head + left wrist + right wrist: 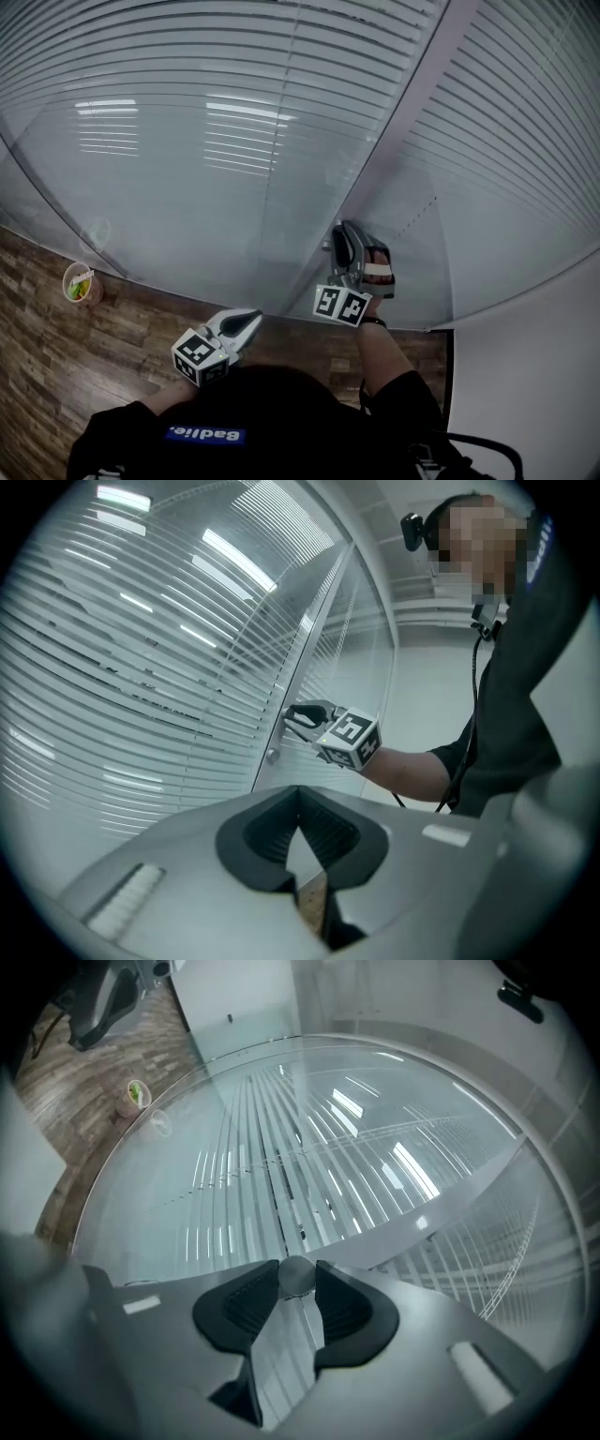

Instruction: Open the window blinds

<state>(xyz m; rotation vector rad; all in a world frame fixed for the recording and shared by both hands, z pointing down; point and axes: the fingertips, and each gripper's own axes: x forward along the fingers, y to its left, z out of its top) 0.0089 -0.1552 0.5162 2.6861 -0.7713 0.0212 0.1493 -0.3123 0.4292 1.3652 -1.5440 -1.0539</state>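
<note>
White slatted blinds [187, 141] hang behind a glass wall, split by a pale upright frame post [403, 150]. My right gripper [349, 246] is held up against that post. In the right gripper view its jaws are shut on a small round metal knob [297, 1277], pinched between the tips of its pads [342, 1312]. The left gripper view shows the right gripper [292, 716] at the post, with a small round knob [272, 756] just below it. My left gripper [246, 326] hangs lower and nearer my body, away from the glass, jaws shut on nothing [300, 794].
A paper cup [81, 283] stands on the wood-pattern floor [47, 366] at the foot of the glass, to the left. A white wall [534, 375] closes the right side. The person's dark sleeves and torso fill the bottom of the head view.
</note>
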